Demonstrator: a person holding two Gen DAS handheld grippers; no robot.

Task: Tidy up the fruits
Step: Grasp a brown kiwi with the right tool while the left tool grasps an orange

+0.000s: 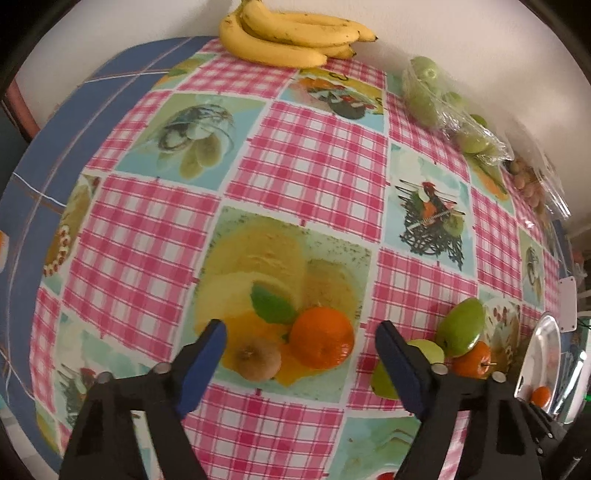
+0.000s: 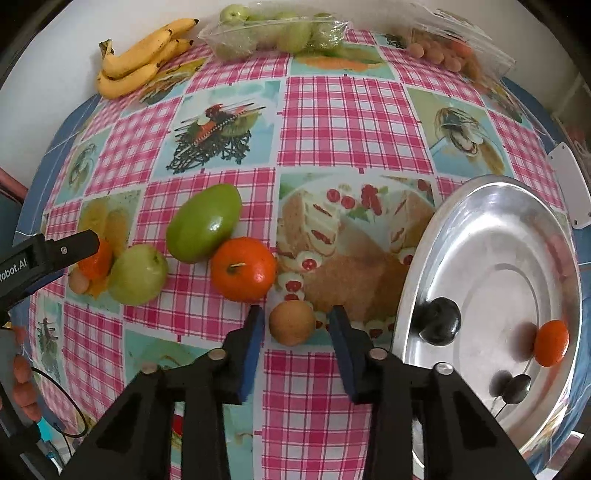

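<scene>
My left gripper [image 1: 297,343] is open just above the tablecloth, with a tangerine [image 1: 322,338] and a brown kiwi [image 1: 258,358] between its fingers. My right gripper [image 2: 295,328] is open around a small round brown fruit [image 2: 291,322], not touching it. Beside it lie an orange persimmon-like fruit [image 2: 243,268], a green mango [image 2: 204,228] and a green apple [image 2: 137,274]. The steel tray [image 2: 491,206] at the right holds a dark plum [image 2: 439,320], a tangerine [image 2: 551,342] and a small dark fruit [image 2: 517,388]. The left gripper also shows in the right wrist view [image 2: 66,249].
Bananas [image 2: 142,59], a plastic pack of green apples [image 2: 273,35] and a bag of small brown fruits [image 2: 447,53] lie along the wall at the table's far edge. The pink checked tablecloth [image 2: 325,122] covers the table.
</scene>
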